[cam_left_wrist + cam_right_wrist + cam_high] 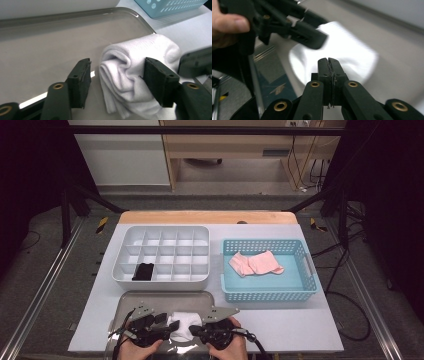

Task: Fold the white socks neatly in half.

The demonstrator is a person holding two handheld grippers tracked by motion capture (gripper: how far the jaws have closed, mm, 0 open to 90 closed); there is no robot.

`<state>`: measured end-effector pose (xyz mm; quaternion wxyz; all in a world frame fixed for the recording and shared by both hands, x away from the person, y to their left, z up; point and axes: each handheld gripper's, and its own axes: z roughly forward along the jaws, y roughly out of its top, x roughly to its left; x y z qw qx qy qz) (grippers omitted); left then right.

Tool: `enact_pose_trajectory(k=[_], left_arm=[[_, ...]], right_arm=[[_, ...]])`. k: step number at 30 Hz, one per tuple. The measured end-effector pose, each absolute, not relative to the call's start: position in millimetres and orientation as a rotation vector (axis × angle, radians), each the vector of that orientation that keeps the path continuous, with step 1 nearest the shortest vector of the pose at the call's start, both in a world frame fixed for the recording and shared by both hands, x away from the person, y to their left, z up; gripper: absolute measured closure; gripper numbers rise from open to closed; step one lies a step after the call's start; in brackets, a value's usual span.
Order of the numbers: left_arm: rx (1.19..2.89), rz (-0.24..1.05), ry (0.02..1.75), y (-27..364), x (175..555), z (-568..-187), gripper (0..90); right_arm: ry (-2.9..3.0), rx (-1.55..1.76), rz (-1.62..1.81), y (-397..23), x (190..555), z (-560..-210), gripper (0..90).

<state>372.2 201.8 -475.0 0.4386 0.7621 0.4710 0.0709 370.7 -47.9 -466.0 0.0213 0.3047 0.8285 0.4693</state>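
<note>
A rolled white sock [181, 324] lies on a grey tray [150, 297] at the table's front edge. My left gripper [167, 322] comes at it from the left and stands open. In the left gripper view the sock [140, 50] lies between the jaws of that gripper [117, 72]; the left jaw stands apart from the cloth, the right jaw is close against it. My right gripper [195, 330] is shut, its tips [328, 61] at the sock's [347, 45] near edge. Whether they pinch a fold I cannot tell.
Behind the tray stands a white divided organizer [161, 255] with a black item [143, 271] in a front compartment. To its right a light blue basket [270, 292] holds pink socks [255, 263]. The tray's raised rim [140, 17] runs close behind the sock.
</note>
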Motion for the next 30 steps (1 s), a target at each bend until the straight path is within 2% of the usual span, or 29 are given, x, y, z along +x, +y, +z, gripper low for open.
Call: enact_pose_trajectory(k=[5, 10, 15, 19, 22, 24, 30], left_arm=[[1.899, 0.157, 1.170, 199, 375, -477, 39.1], [1.907, 0.168, 1.158, 201, 377, -475, 31.5], [1.930, 0.233, 1.129, 203, 376, -464, 29.9], [1.959, 0.237, 1.104, 200, 376, -465, 28.5], [1.961, 0.216, 1.103, 197, 375, -471, 30.1], [1.948, 0.179, 1.102, 197, 375, -473, 34.7], [1.932, 0.179, 1.049, 193, 375, -480, 35.8]], right_arm=[[2.557, 0.963, 1.460, -55, 372, -467, 88.9], [2.592, 0.948, 1.412, -46, 372, -475, 88.8], [2.603, 0.965, 1.403, -46, 372, -477, 87.7], [2.600, 0.953, 1.400, -45, 372, -477, 87.6], [2.601, 0.955, 1.399, -45, 372, -477, 87.8], [2.609, 0.956, 1.381, -45, 372, -478, 88.1], [2.614, 0.954, 1.368, -44, 373, -481, 88.4]])
